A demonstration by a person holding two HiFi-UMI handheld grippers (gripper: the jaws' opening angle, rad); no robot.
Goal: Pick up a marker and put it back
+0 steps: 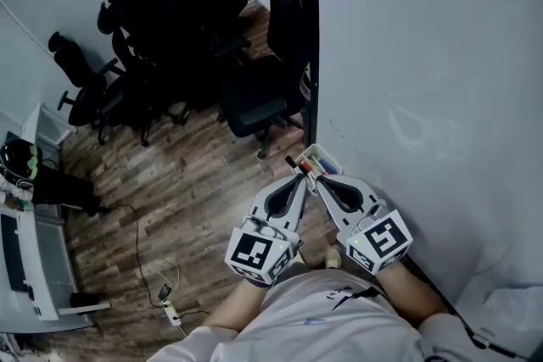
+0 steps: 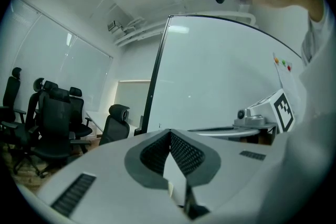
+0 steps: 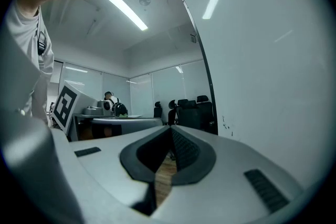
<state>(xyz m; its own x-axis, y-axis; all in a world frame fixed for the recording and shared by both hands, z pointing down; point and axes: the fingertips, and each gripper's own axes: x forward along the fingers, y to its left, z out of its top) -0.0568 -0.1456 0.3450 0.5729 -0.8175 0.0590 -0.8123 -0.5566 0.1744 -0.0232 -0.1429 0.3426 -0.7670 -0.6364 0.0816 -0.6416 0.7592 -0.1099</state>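
Observation:
A small white marker tray (image 1: 328, 158) hangs at the lower left corner of the whiteboard (image 1: 424, 55) and holds several markers (image 1: 307, 168). Both grippers point up at it side by side. My left gripper (image 1: 302, 175) has its tip right by the near ends of the markers, with the jaws closed and nothing between them. In the left gripper view the pads (image 2: 181, 152) meet, with only whiteboard beyond them. My right gripper (image 1: 317, 181) sits just below the tray, also shut and empty. Its pads (image 3: 181, 148) touch at the tip in the right gripper view.
Black office chairs (image 1: 170, 38) crowd the wood floor (image 1: 187, 182) left of the whiteboard's dark edge (image 1: 312, 55). A cable and power strip (image 1: 170, 309) lie on the floor at lower left. A desk (image 1: 34, 250) stands at the far left. The person's torso (image 1: 314, 318) fills the bottom.

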